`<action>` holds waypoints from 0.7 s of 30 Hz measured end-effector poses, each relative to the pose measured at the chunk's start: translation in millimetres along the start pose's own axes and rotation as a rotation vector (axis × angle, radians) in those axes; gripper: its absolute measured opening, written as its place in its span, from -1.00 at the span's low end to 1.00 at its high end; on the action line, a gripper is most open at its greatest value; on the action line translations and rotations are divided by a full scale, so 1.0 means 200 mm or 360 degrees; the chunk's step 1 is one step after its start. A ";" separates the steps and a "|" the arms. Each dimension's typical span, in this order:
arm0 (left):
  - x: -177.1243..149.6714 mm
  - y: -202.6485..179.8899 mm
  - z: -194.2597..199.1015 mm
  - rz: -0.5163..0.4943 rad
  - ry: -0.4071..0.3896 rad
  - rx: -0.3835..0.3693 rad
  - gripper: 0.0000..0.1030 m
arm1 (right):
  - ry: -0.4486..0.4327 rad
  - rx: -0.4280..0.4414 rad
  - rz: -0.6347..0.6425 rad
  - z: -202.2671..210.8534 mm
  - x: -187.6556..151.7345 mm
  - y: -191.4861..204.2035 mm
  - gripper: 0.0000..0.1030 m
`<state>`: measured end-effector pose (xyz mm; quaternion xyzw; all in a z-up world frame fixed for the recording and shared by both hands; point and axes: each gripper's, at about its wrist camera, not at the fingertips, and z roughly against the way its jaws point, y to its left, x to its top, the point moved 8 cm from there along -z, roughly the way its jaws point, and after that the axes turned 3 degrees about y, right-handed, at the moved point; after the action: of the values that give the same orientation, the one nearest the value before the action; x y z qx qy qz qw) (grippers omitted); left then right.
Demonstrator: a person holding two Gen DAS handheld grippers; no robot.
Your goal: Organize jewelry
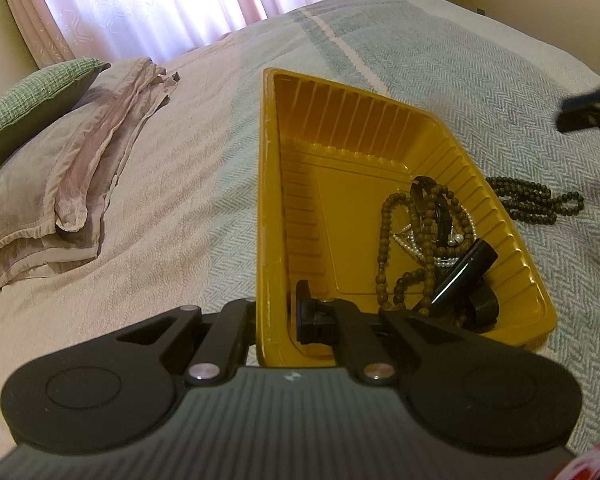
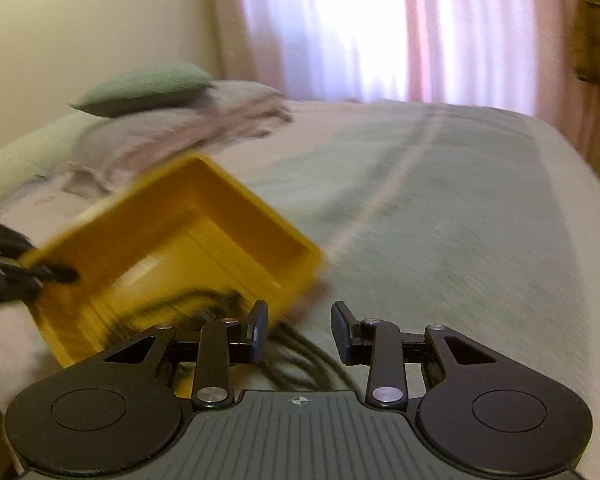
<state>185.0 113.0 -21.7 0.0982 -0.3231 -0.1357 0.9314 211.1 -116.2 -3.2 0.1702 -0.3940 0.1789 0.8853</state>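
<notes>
- The left gripper pinches the near left wall of the yellow tray: one finger sits inside the tray, the other outside, with the rim between them.
- The tray is tilted, and the left wrist view shows its long axis running away from this gripper toward the curtains.
- Piled in the tray's near right corner are brown bead strands, a black bracelet, a glossy black tube and some small pearls.
- One piece is outside: a dark bead necklace lies on the grey blanket, just beside the tray's right wall.
- The right gripper stands empty, jaws apart, above the blanket close to the tray's corner; this view is smeared by motion.
- Dark cords under and ahead of its fingers are probably that same necklace, though blur leaves this unsure.
- Judgement: the stray necklace lies to the right of the tray, nearer the right gripper, so that side should pick it up while the left steadies the tray.
- The strand lies loosely bunched, so a grip across the bundle seems safest.
- A folded sheet and green pillow sit well apart at left.
</notes>
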 end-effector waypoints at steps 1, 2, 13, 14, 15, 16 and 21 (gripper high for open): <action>0.00 0.00 0.00 0.0000 -0.0001 0.0000 -0.92 | 0.0013 -0.0035 0.0001 0.02 -0.04 -0.04 -0.32; 0.00 0.00 0.00 0.0000 0.0000 0.0001 -0.92 | 0.0029 -0.0061 0.0002 0.04 -0.08 -0.07 -0.32; 0.00 0.00 0.01 -0.0004 0.0002 0.0004 -0.92 | 0.0214 -0.0173 0.0141 0.01 -0.38 -0.17 -0.32; 0.00 0.00 0.01 -0.0003 0.0002 0.0003 -0.92 | 0.0222 -0.0169 0.0162 -0.01 -0.38 -0.15 -0.32; 0.01 0.00 0.01 -0.0003 0.0002 0.0004 -0.92 | 0.0238 -0.0162 0.0183 -0.04 -0.39 -0.14 -0.32; 0.01 0.00 0.01 -0.0003 0.0001 0.0003 -0.92 | 0.0254 -0.0160 0.0202 -0.06 -0.39 -0.13 -0.32; 0.00 0.01 0.01 -0.0003 0.0005 0.0000 -0.92 | 0.0325 -0.0202 0.0322 -0.19 -0.41 -0.11 -0.39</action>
<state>184.3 115.0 -20.4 0.0987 -0.3217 -0.1364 0.9318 193.9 -133.0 -92.6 0.0542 -0.3274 0.2585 0.9072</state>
